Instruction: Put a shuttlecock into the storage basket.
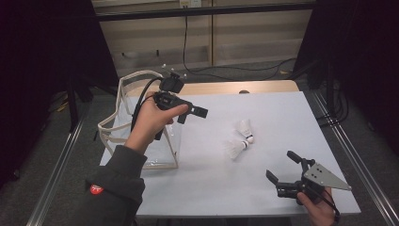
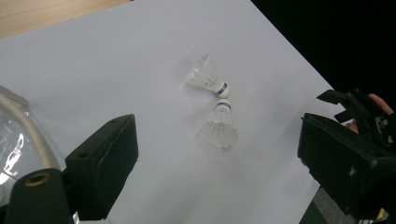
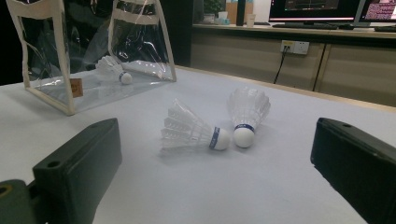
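Your two loose shuttlecocks (image 1: 240, 139) lie near the middle of the white table (image 1: 263, 188), cork heads touching or nearly so and feather skirts fanned apart; in the right gripper view the nearer shuttlecock (image 3: 194, 132) lies on its side and the farther shuttlecock (image 3: 247, 112) leans head-down beside it. Expect them to be very light, quick to roll or skid, with skirts that crush easily, so take each by the cork head or the banded collar just behind it, closing gently. A third shuttlecock (image 3: 112, 70) already lies inside the clear bag (image 1: 123, 123) at the table's left edge. Your left gripper (image 1: 196, 113) hovers above the bag's near side, jaws spread and empty, pointing toward the pair. Your right gripper (image 1: 282, 167) waits near the front right corner, jaws likewise apart with nothing between them. The bag's clear walls glare, so its mouth is hard to make out, and your left hand covers part of it from above.
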{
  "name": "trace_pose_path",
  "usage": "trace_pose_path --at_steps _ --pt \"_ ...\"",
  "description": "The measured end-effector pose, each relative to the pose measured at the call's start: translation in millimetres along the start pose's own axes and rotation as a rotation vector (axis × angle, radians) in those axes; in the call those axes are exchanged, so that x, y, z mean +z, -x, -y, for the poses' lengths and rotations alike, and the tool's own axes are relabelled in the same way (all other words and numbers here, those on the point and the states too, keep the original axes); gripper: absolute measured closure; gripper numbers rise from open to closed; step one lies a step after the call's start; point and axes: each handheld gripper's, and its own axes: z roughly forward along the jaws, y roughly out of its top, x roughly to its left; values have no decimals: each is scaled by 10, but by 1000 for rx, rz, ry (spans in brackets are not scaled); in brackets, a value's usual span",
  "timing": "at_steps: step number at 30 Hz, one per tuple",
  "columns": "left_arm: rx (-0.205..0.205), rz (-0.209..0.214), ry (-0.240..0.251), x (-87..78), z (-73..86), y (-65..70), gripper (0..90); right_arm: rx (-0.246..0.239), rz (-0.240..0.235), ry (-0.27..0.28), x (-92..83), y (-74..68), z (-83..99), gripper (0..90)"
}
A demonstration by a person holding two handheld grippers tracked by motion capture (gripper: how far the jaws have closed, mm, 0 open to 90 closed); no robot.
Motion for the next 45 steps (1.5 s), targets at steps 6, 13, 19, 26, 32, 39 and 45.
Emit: trace_pose_path --at_steps 6,13,19,26,32,39,45 --pt "11 5 -9 55 22 29 126 -2 -1 1 1 -1 0 19" --pt "13 11 -15 117 51 47 126 -1 -1 2 0 -5 -2 19" --pt "12 15 -17 161 74 47 119 1 -2 0 -2 -5 -1 19" --pt "20 16 -15 200 98 59 115 -1 2 2 0 -8 -4 19" --pt "31 26 -12 212 96 108 108 -1 -1 1 4 -9 -2 19" --pt "37 40 -12 244 92 157 109 0 -1 3 3 -6 -4 18" --pt "27 45 -6 291 102 172 109 1 -1 3 2 -7 -5 19"
